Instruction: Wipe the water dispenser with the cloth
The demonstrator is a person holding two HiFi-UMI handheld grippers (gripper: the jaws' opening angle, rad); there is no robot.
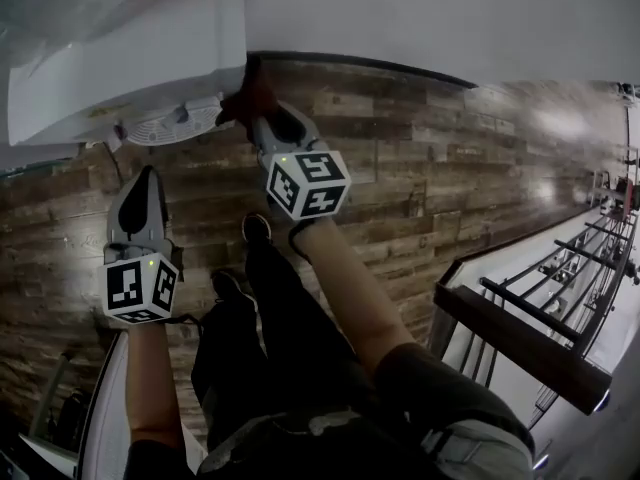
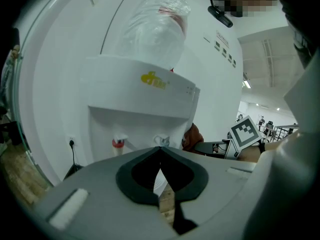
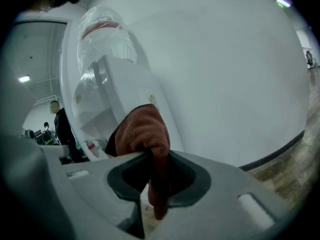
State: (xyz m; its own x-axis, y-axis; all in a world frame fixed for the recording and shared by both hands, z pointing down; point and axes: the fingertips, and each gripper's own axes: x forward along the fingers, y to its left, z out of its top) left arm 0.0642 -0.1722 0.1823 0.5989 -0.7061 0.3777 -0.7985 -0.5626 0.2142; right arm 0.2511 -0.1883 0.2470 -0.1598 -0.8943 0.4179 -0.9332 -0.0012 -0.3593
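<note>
While the right claw (image 3: 150, 156) is pinching a rust-brown cloth (image 3: 142, 131) at the side corner of the white water dispenser (image 2: 145, 96), the left claw (image 2: 161, 151) is hanging in front of the dispenser, its jaws pressed together on nothing. The wiping is apparently getting under way at that corner. The front panel, the taps (image 2: 118, 143) and the bottle (image 2: 155, 26) on top are seemingly awaiting the cloth, though nothing is showing which surfaces are already clean.

Bottle (image 2: 155, 24) atop water dispenser (image 2: 145, 99); cloth (image 3: 142, 131) against its side.
</note>
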